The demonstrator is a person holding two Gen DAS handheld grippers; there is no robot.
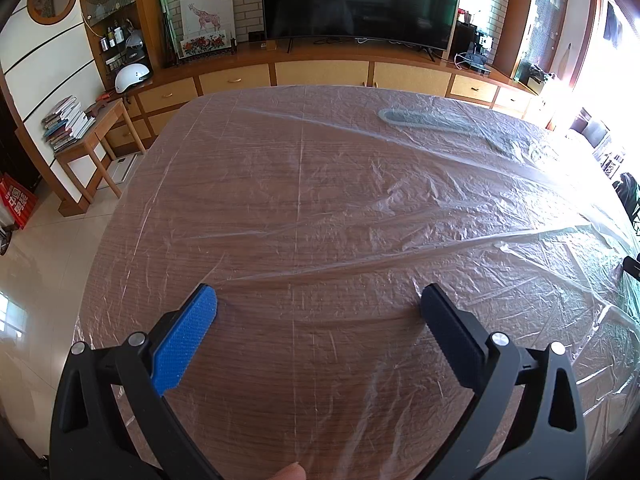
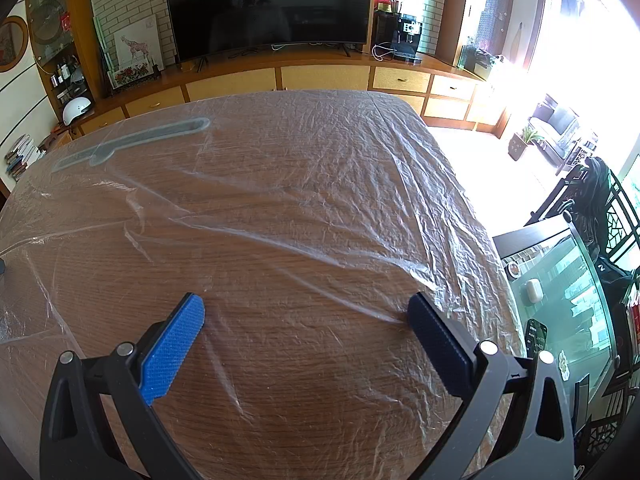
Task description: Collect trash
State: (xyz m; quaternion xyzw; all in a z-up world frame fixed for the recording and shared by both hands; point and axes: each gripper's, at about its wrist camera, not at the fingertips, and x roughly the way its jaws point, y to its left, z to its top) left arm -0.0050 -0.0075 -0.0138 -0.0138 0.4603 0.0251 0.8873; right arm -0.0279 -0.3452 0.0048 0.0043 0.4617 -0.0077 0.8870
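Left wrist view: left gripper [image 1: 318, 304] with fingers [image 1: 188, 340] spread wide, holding nothing, tips resting on the clear plastic sheet [image 1: 400, 184] that covers the wooden table [image 1: 320, 380]. A grey elongated object [image 1: 424, 120] lies under the sheet at 1 o'clock. Right wrist view: right gripper [image 2: 306, 308] likewise wide open and empty over the sheet; the grey object at 10 o'clock.

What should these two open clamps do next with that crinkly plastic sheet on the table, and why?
Probably close the left gripper and the right gripper on the plastic sheet. Both are wide open with fingertips at the film, which lies loose and wrinkled over the wooden table, so pinching a fold looks like the first step toward gathering it up. No other loose trash shows.
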